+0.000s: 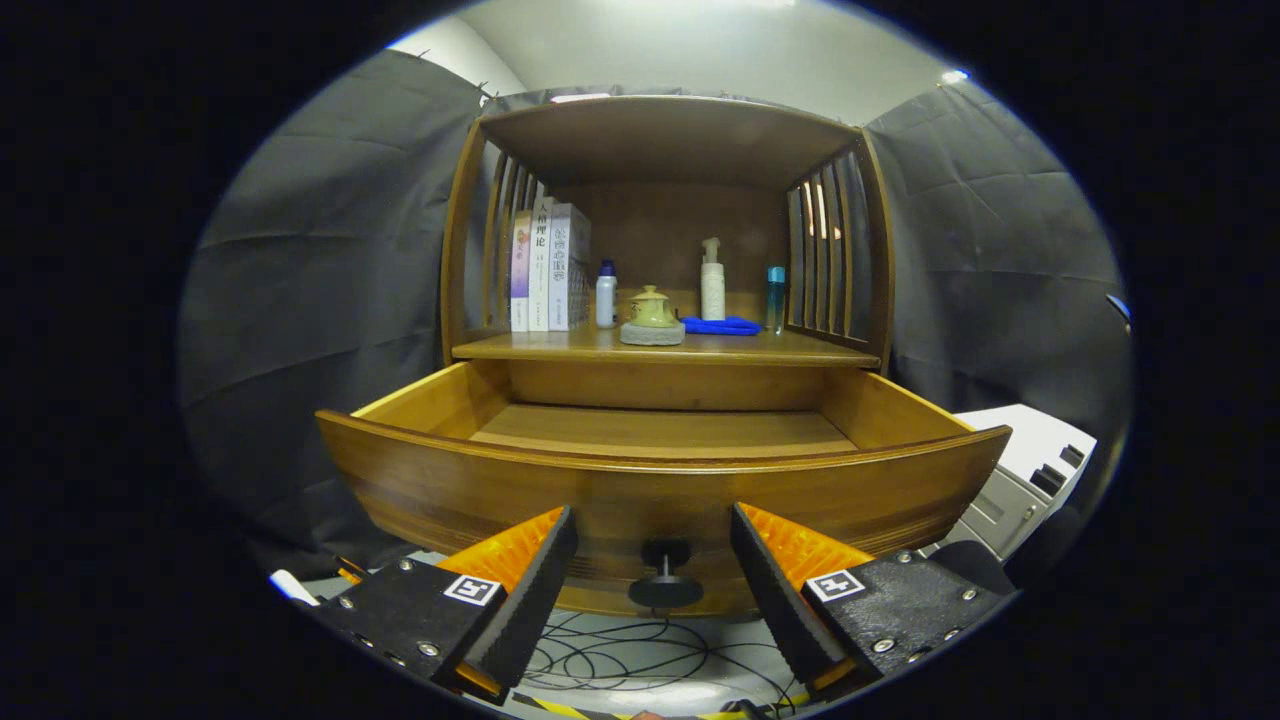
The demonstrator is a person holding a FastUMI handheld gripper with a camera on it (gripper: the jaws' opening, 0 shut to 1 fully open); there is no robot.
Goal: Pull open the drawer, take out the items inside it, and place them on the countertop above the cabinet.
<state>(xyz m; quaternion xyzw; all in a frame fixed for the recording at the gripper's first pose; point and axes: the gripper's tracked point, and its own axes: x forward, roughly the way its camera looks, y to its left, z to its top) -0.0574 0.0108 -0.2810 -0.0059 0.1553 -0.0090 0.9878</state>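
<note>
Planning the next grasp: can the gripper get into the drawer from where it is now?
Probably yes. The drawer is pulled out, open-topped, nothing over it. The gripper sits low before the front panel, jaws open either side of the knob, not touching it. It would need to rise over the panel first.

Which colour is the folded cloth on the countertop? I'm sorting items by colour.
Blue: the folded cloth lies beside the white pump bottle, seen clearest in the gripper view.
</note>
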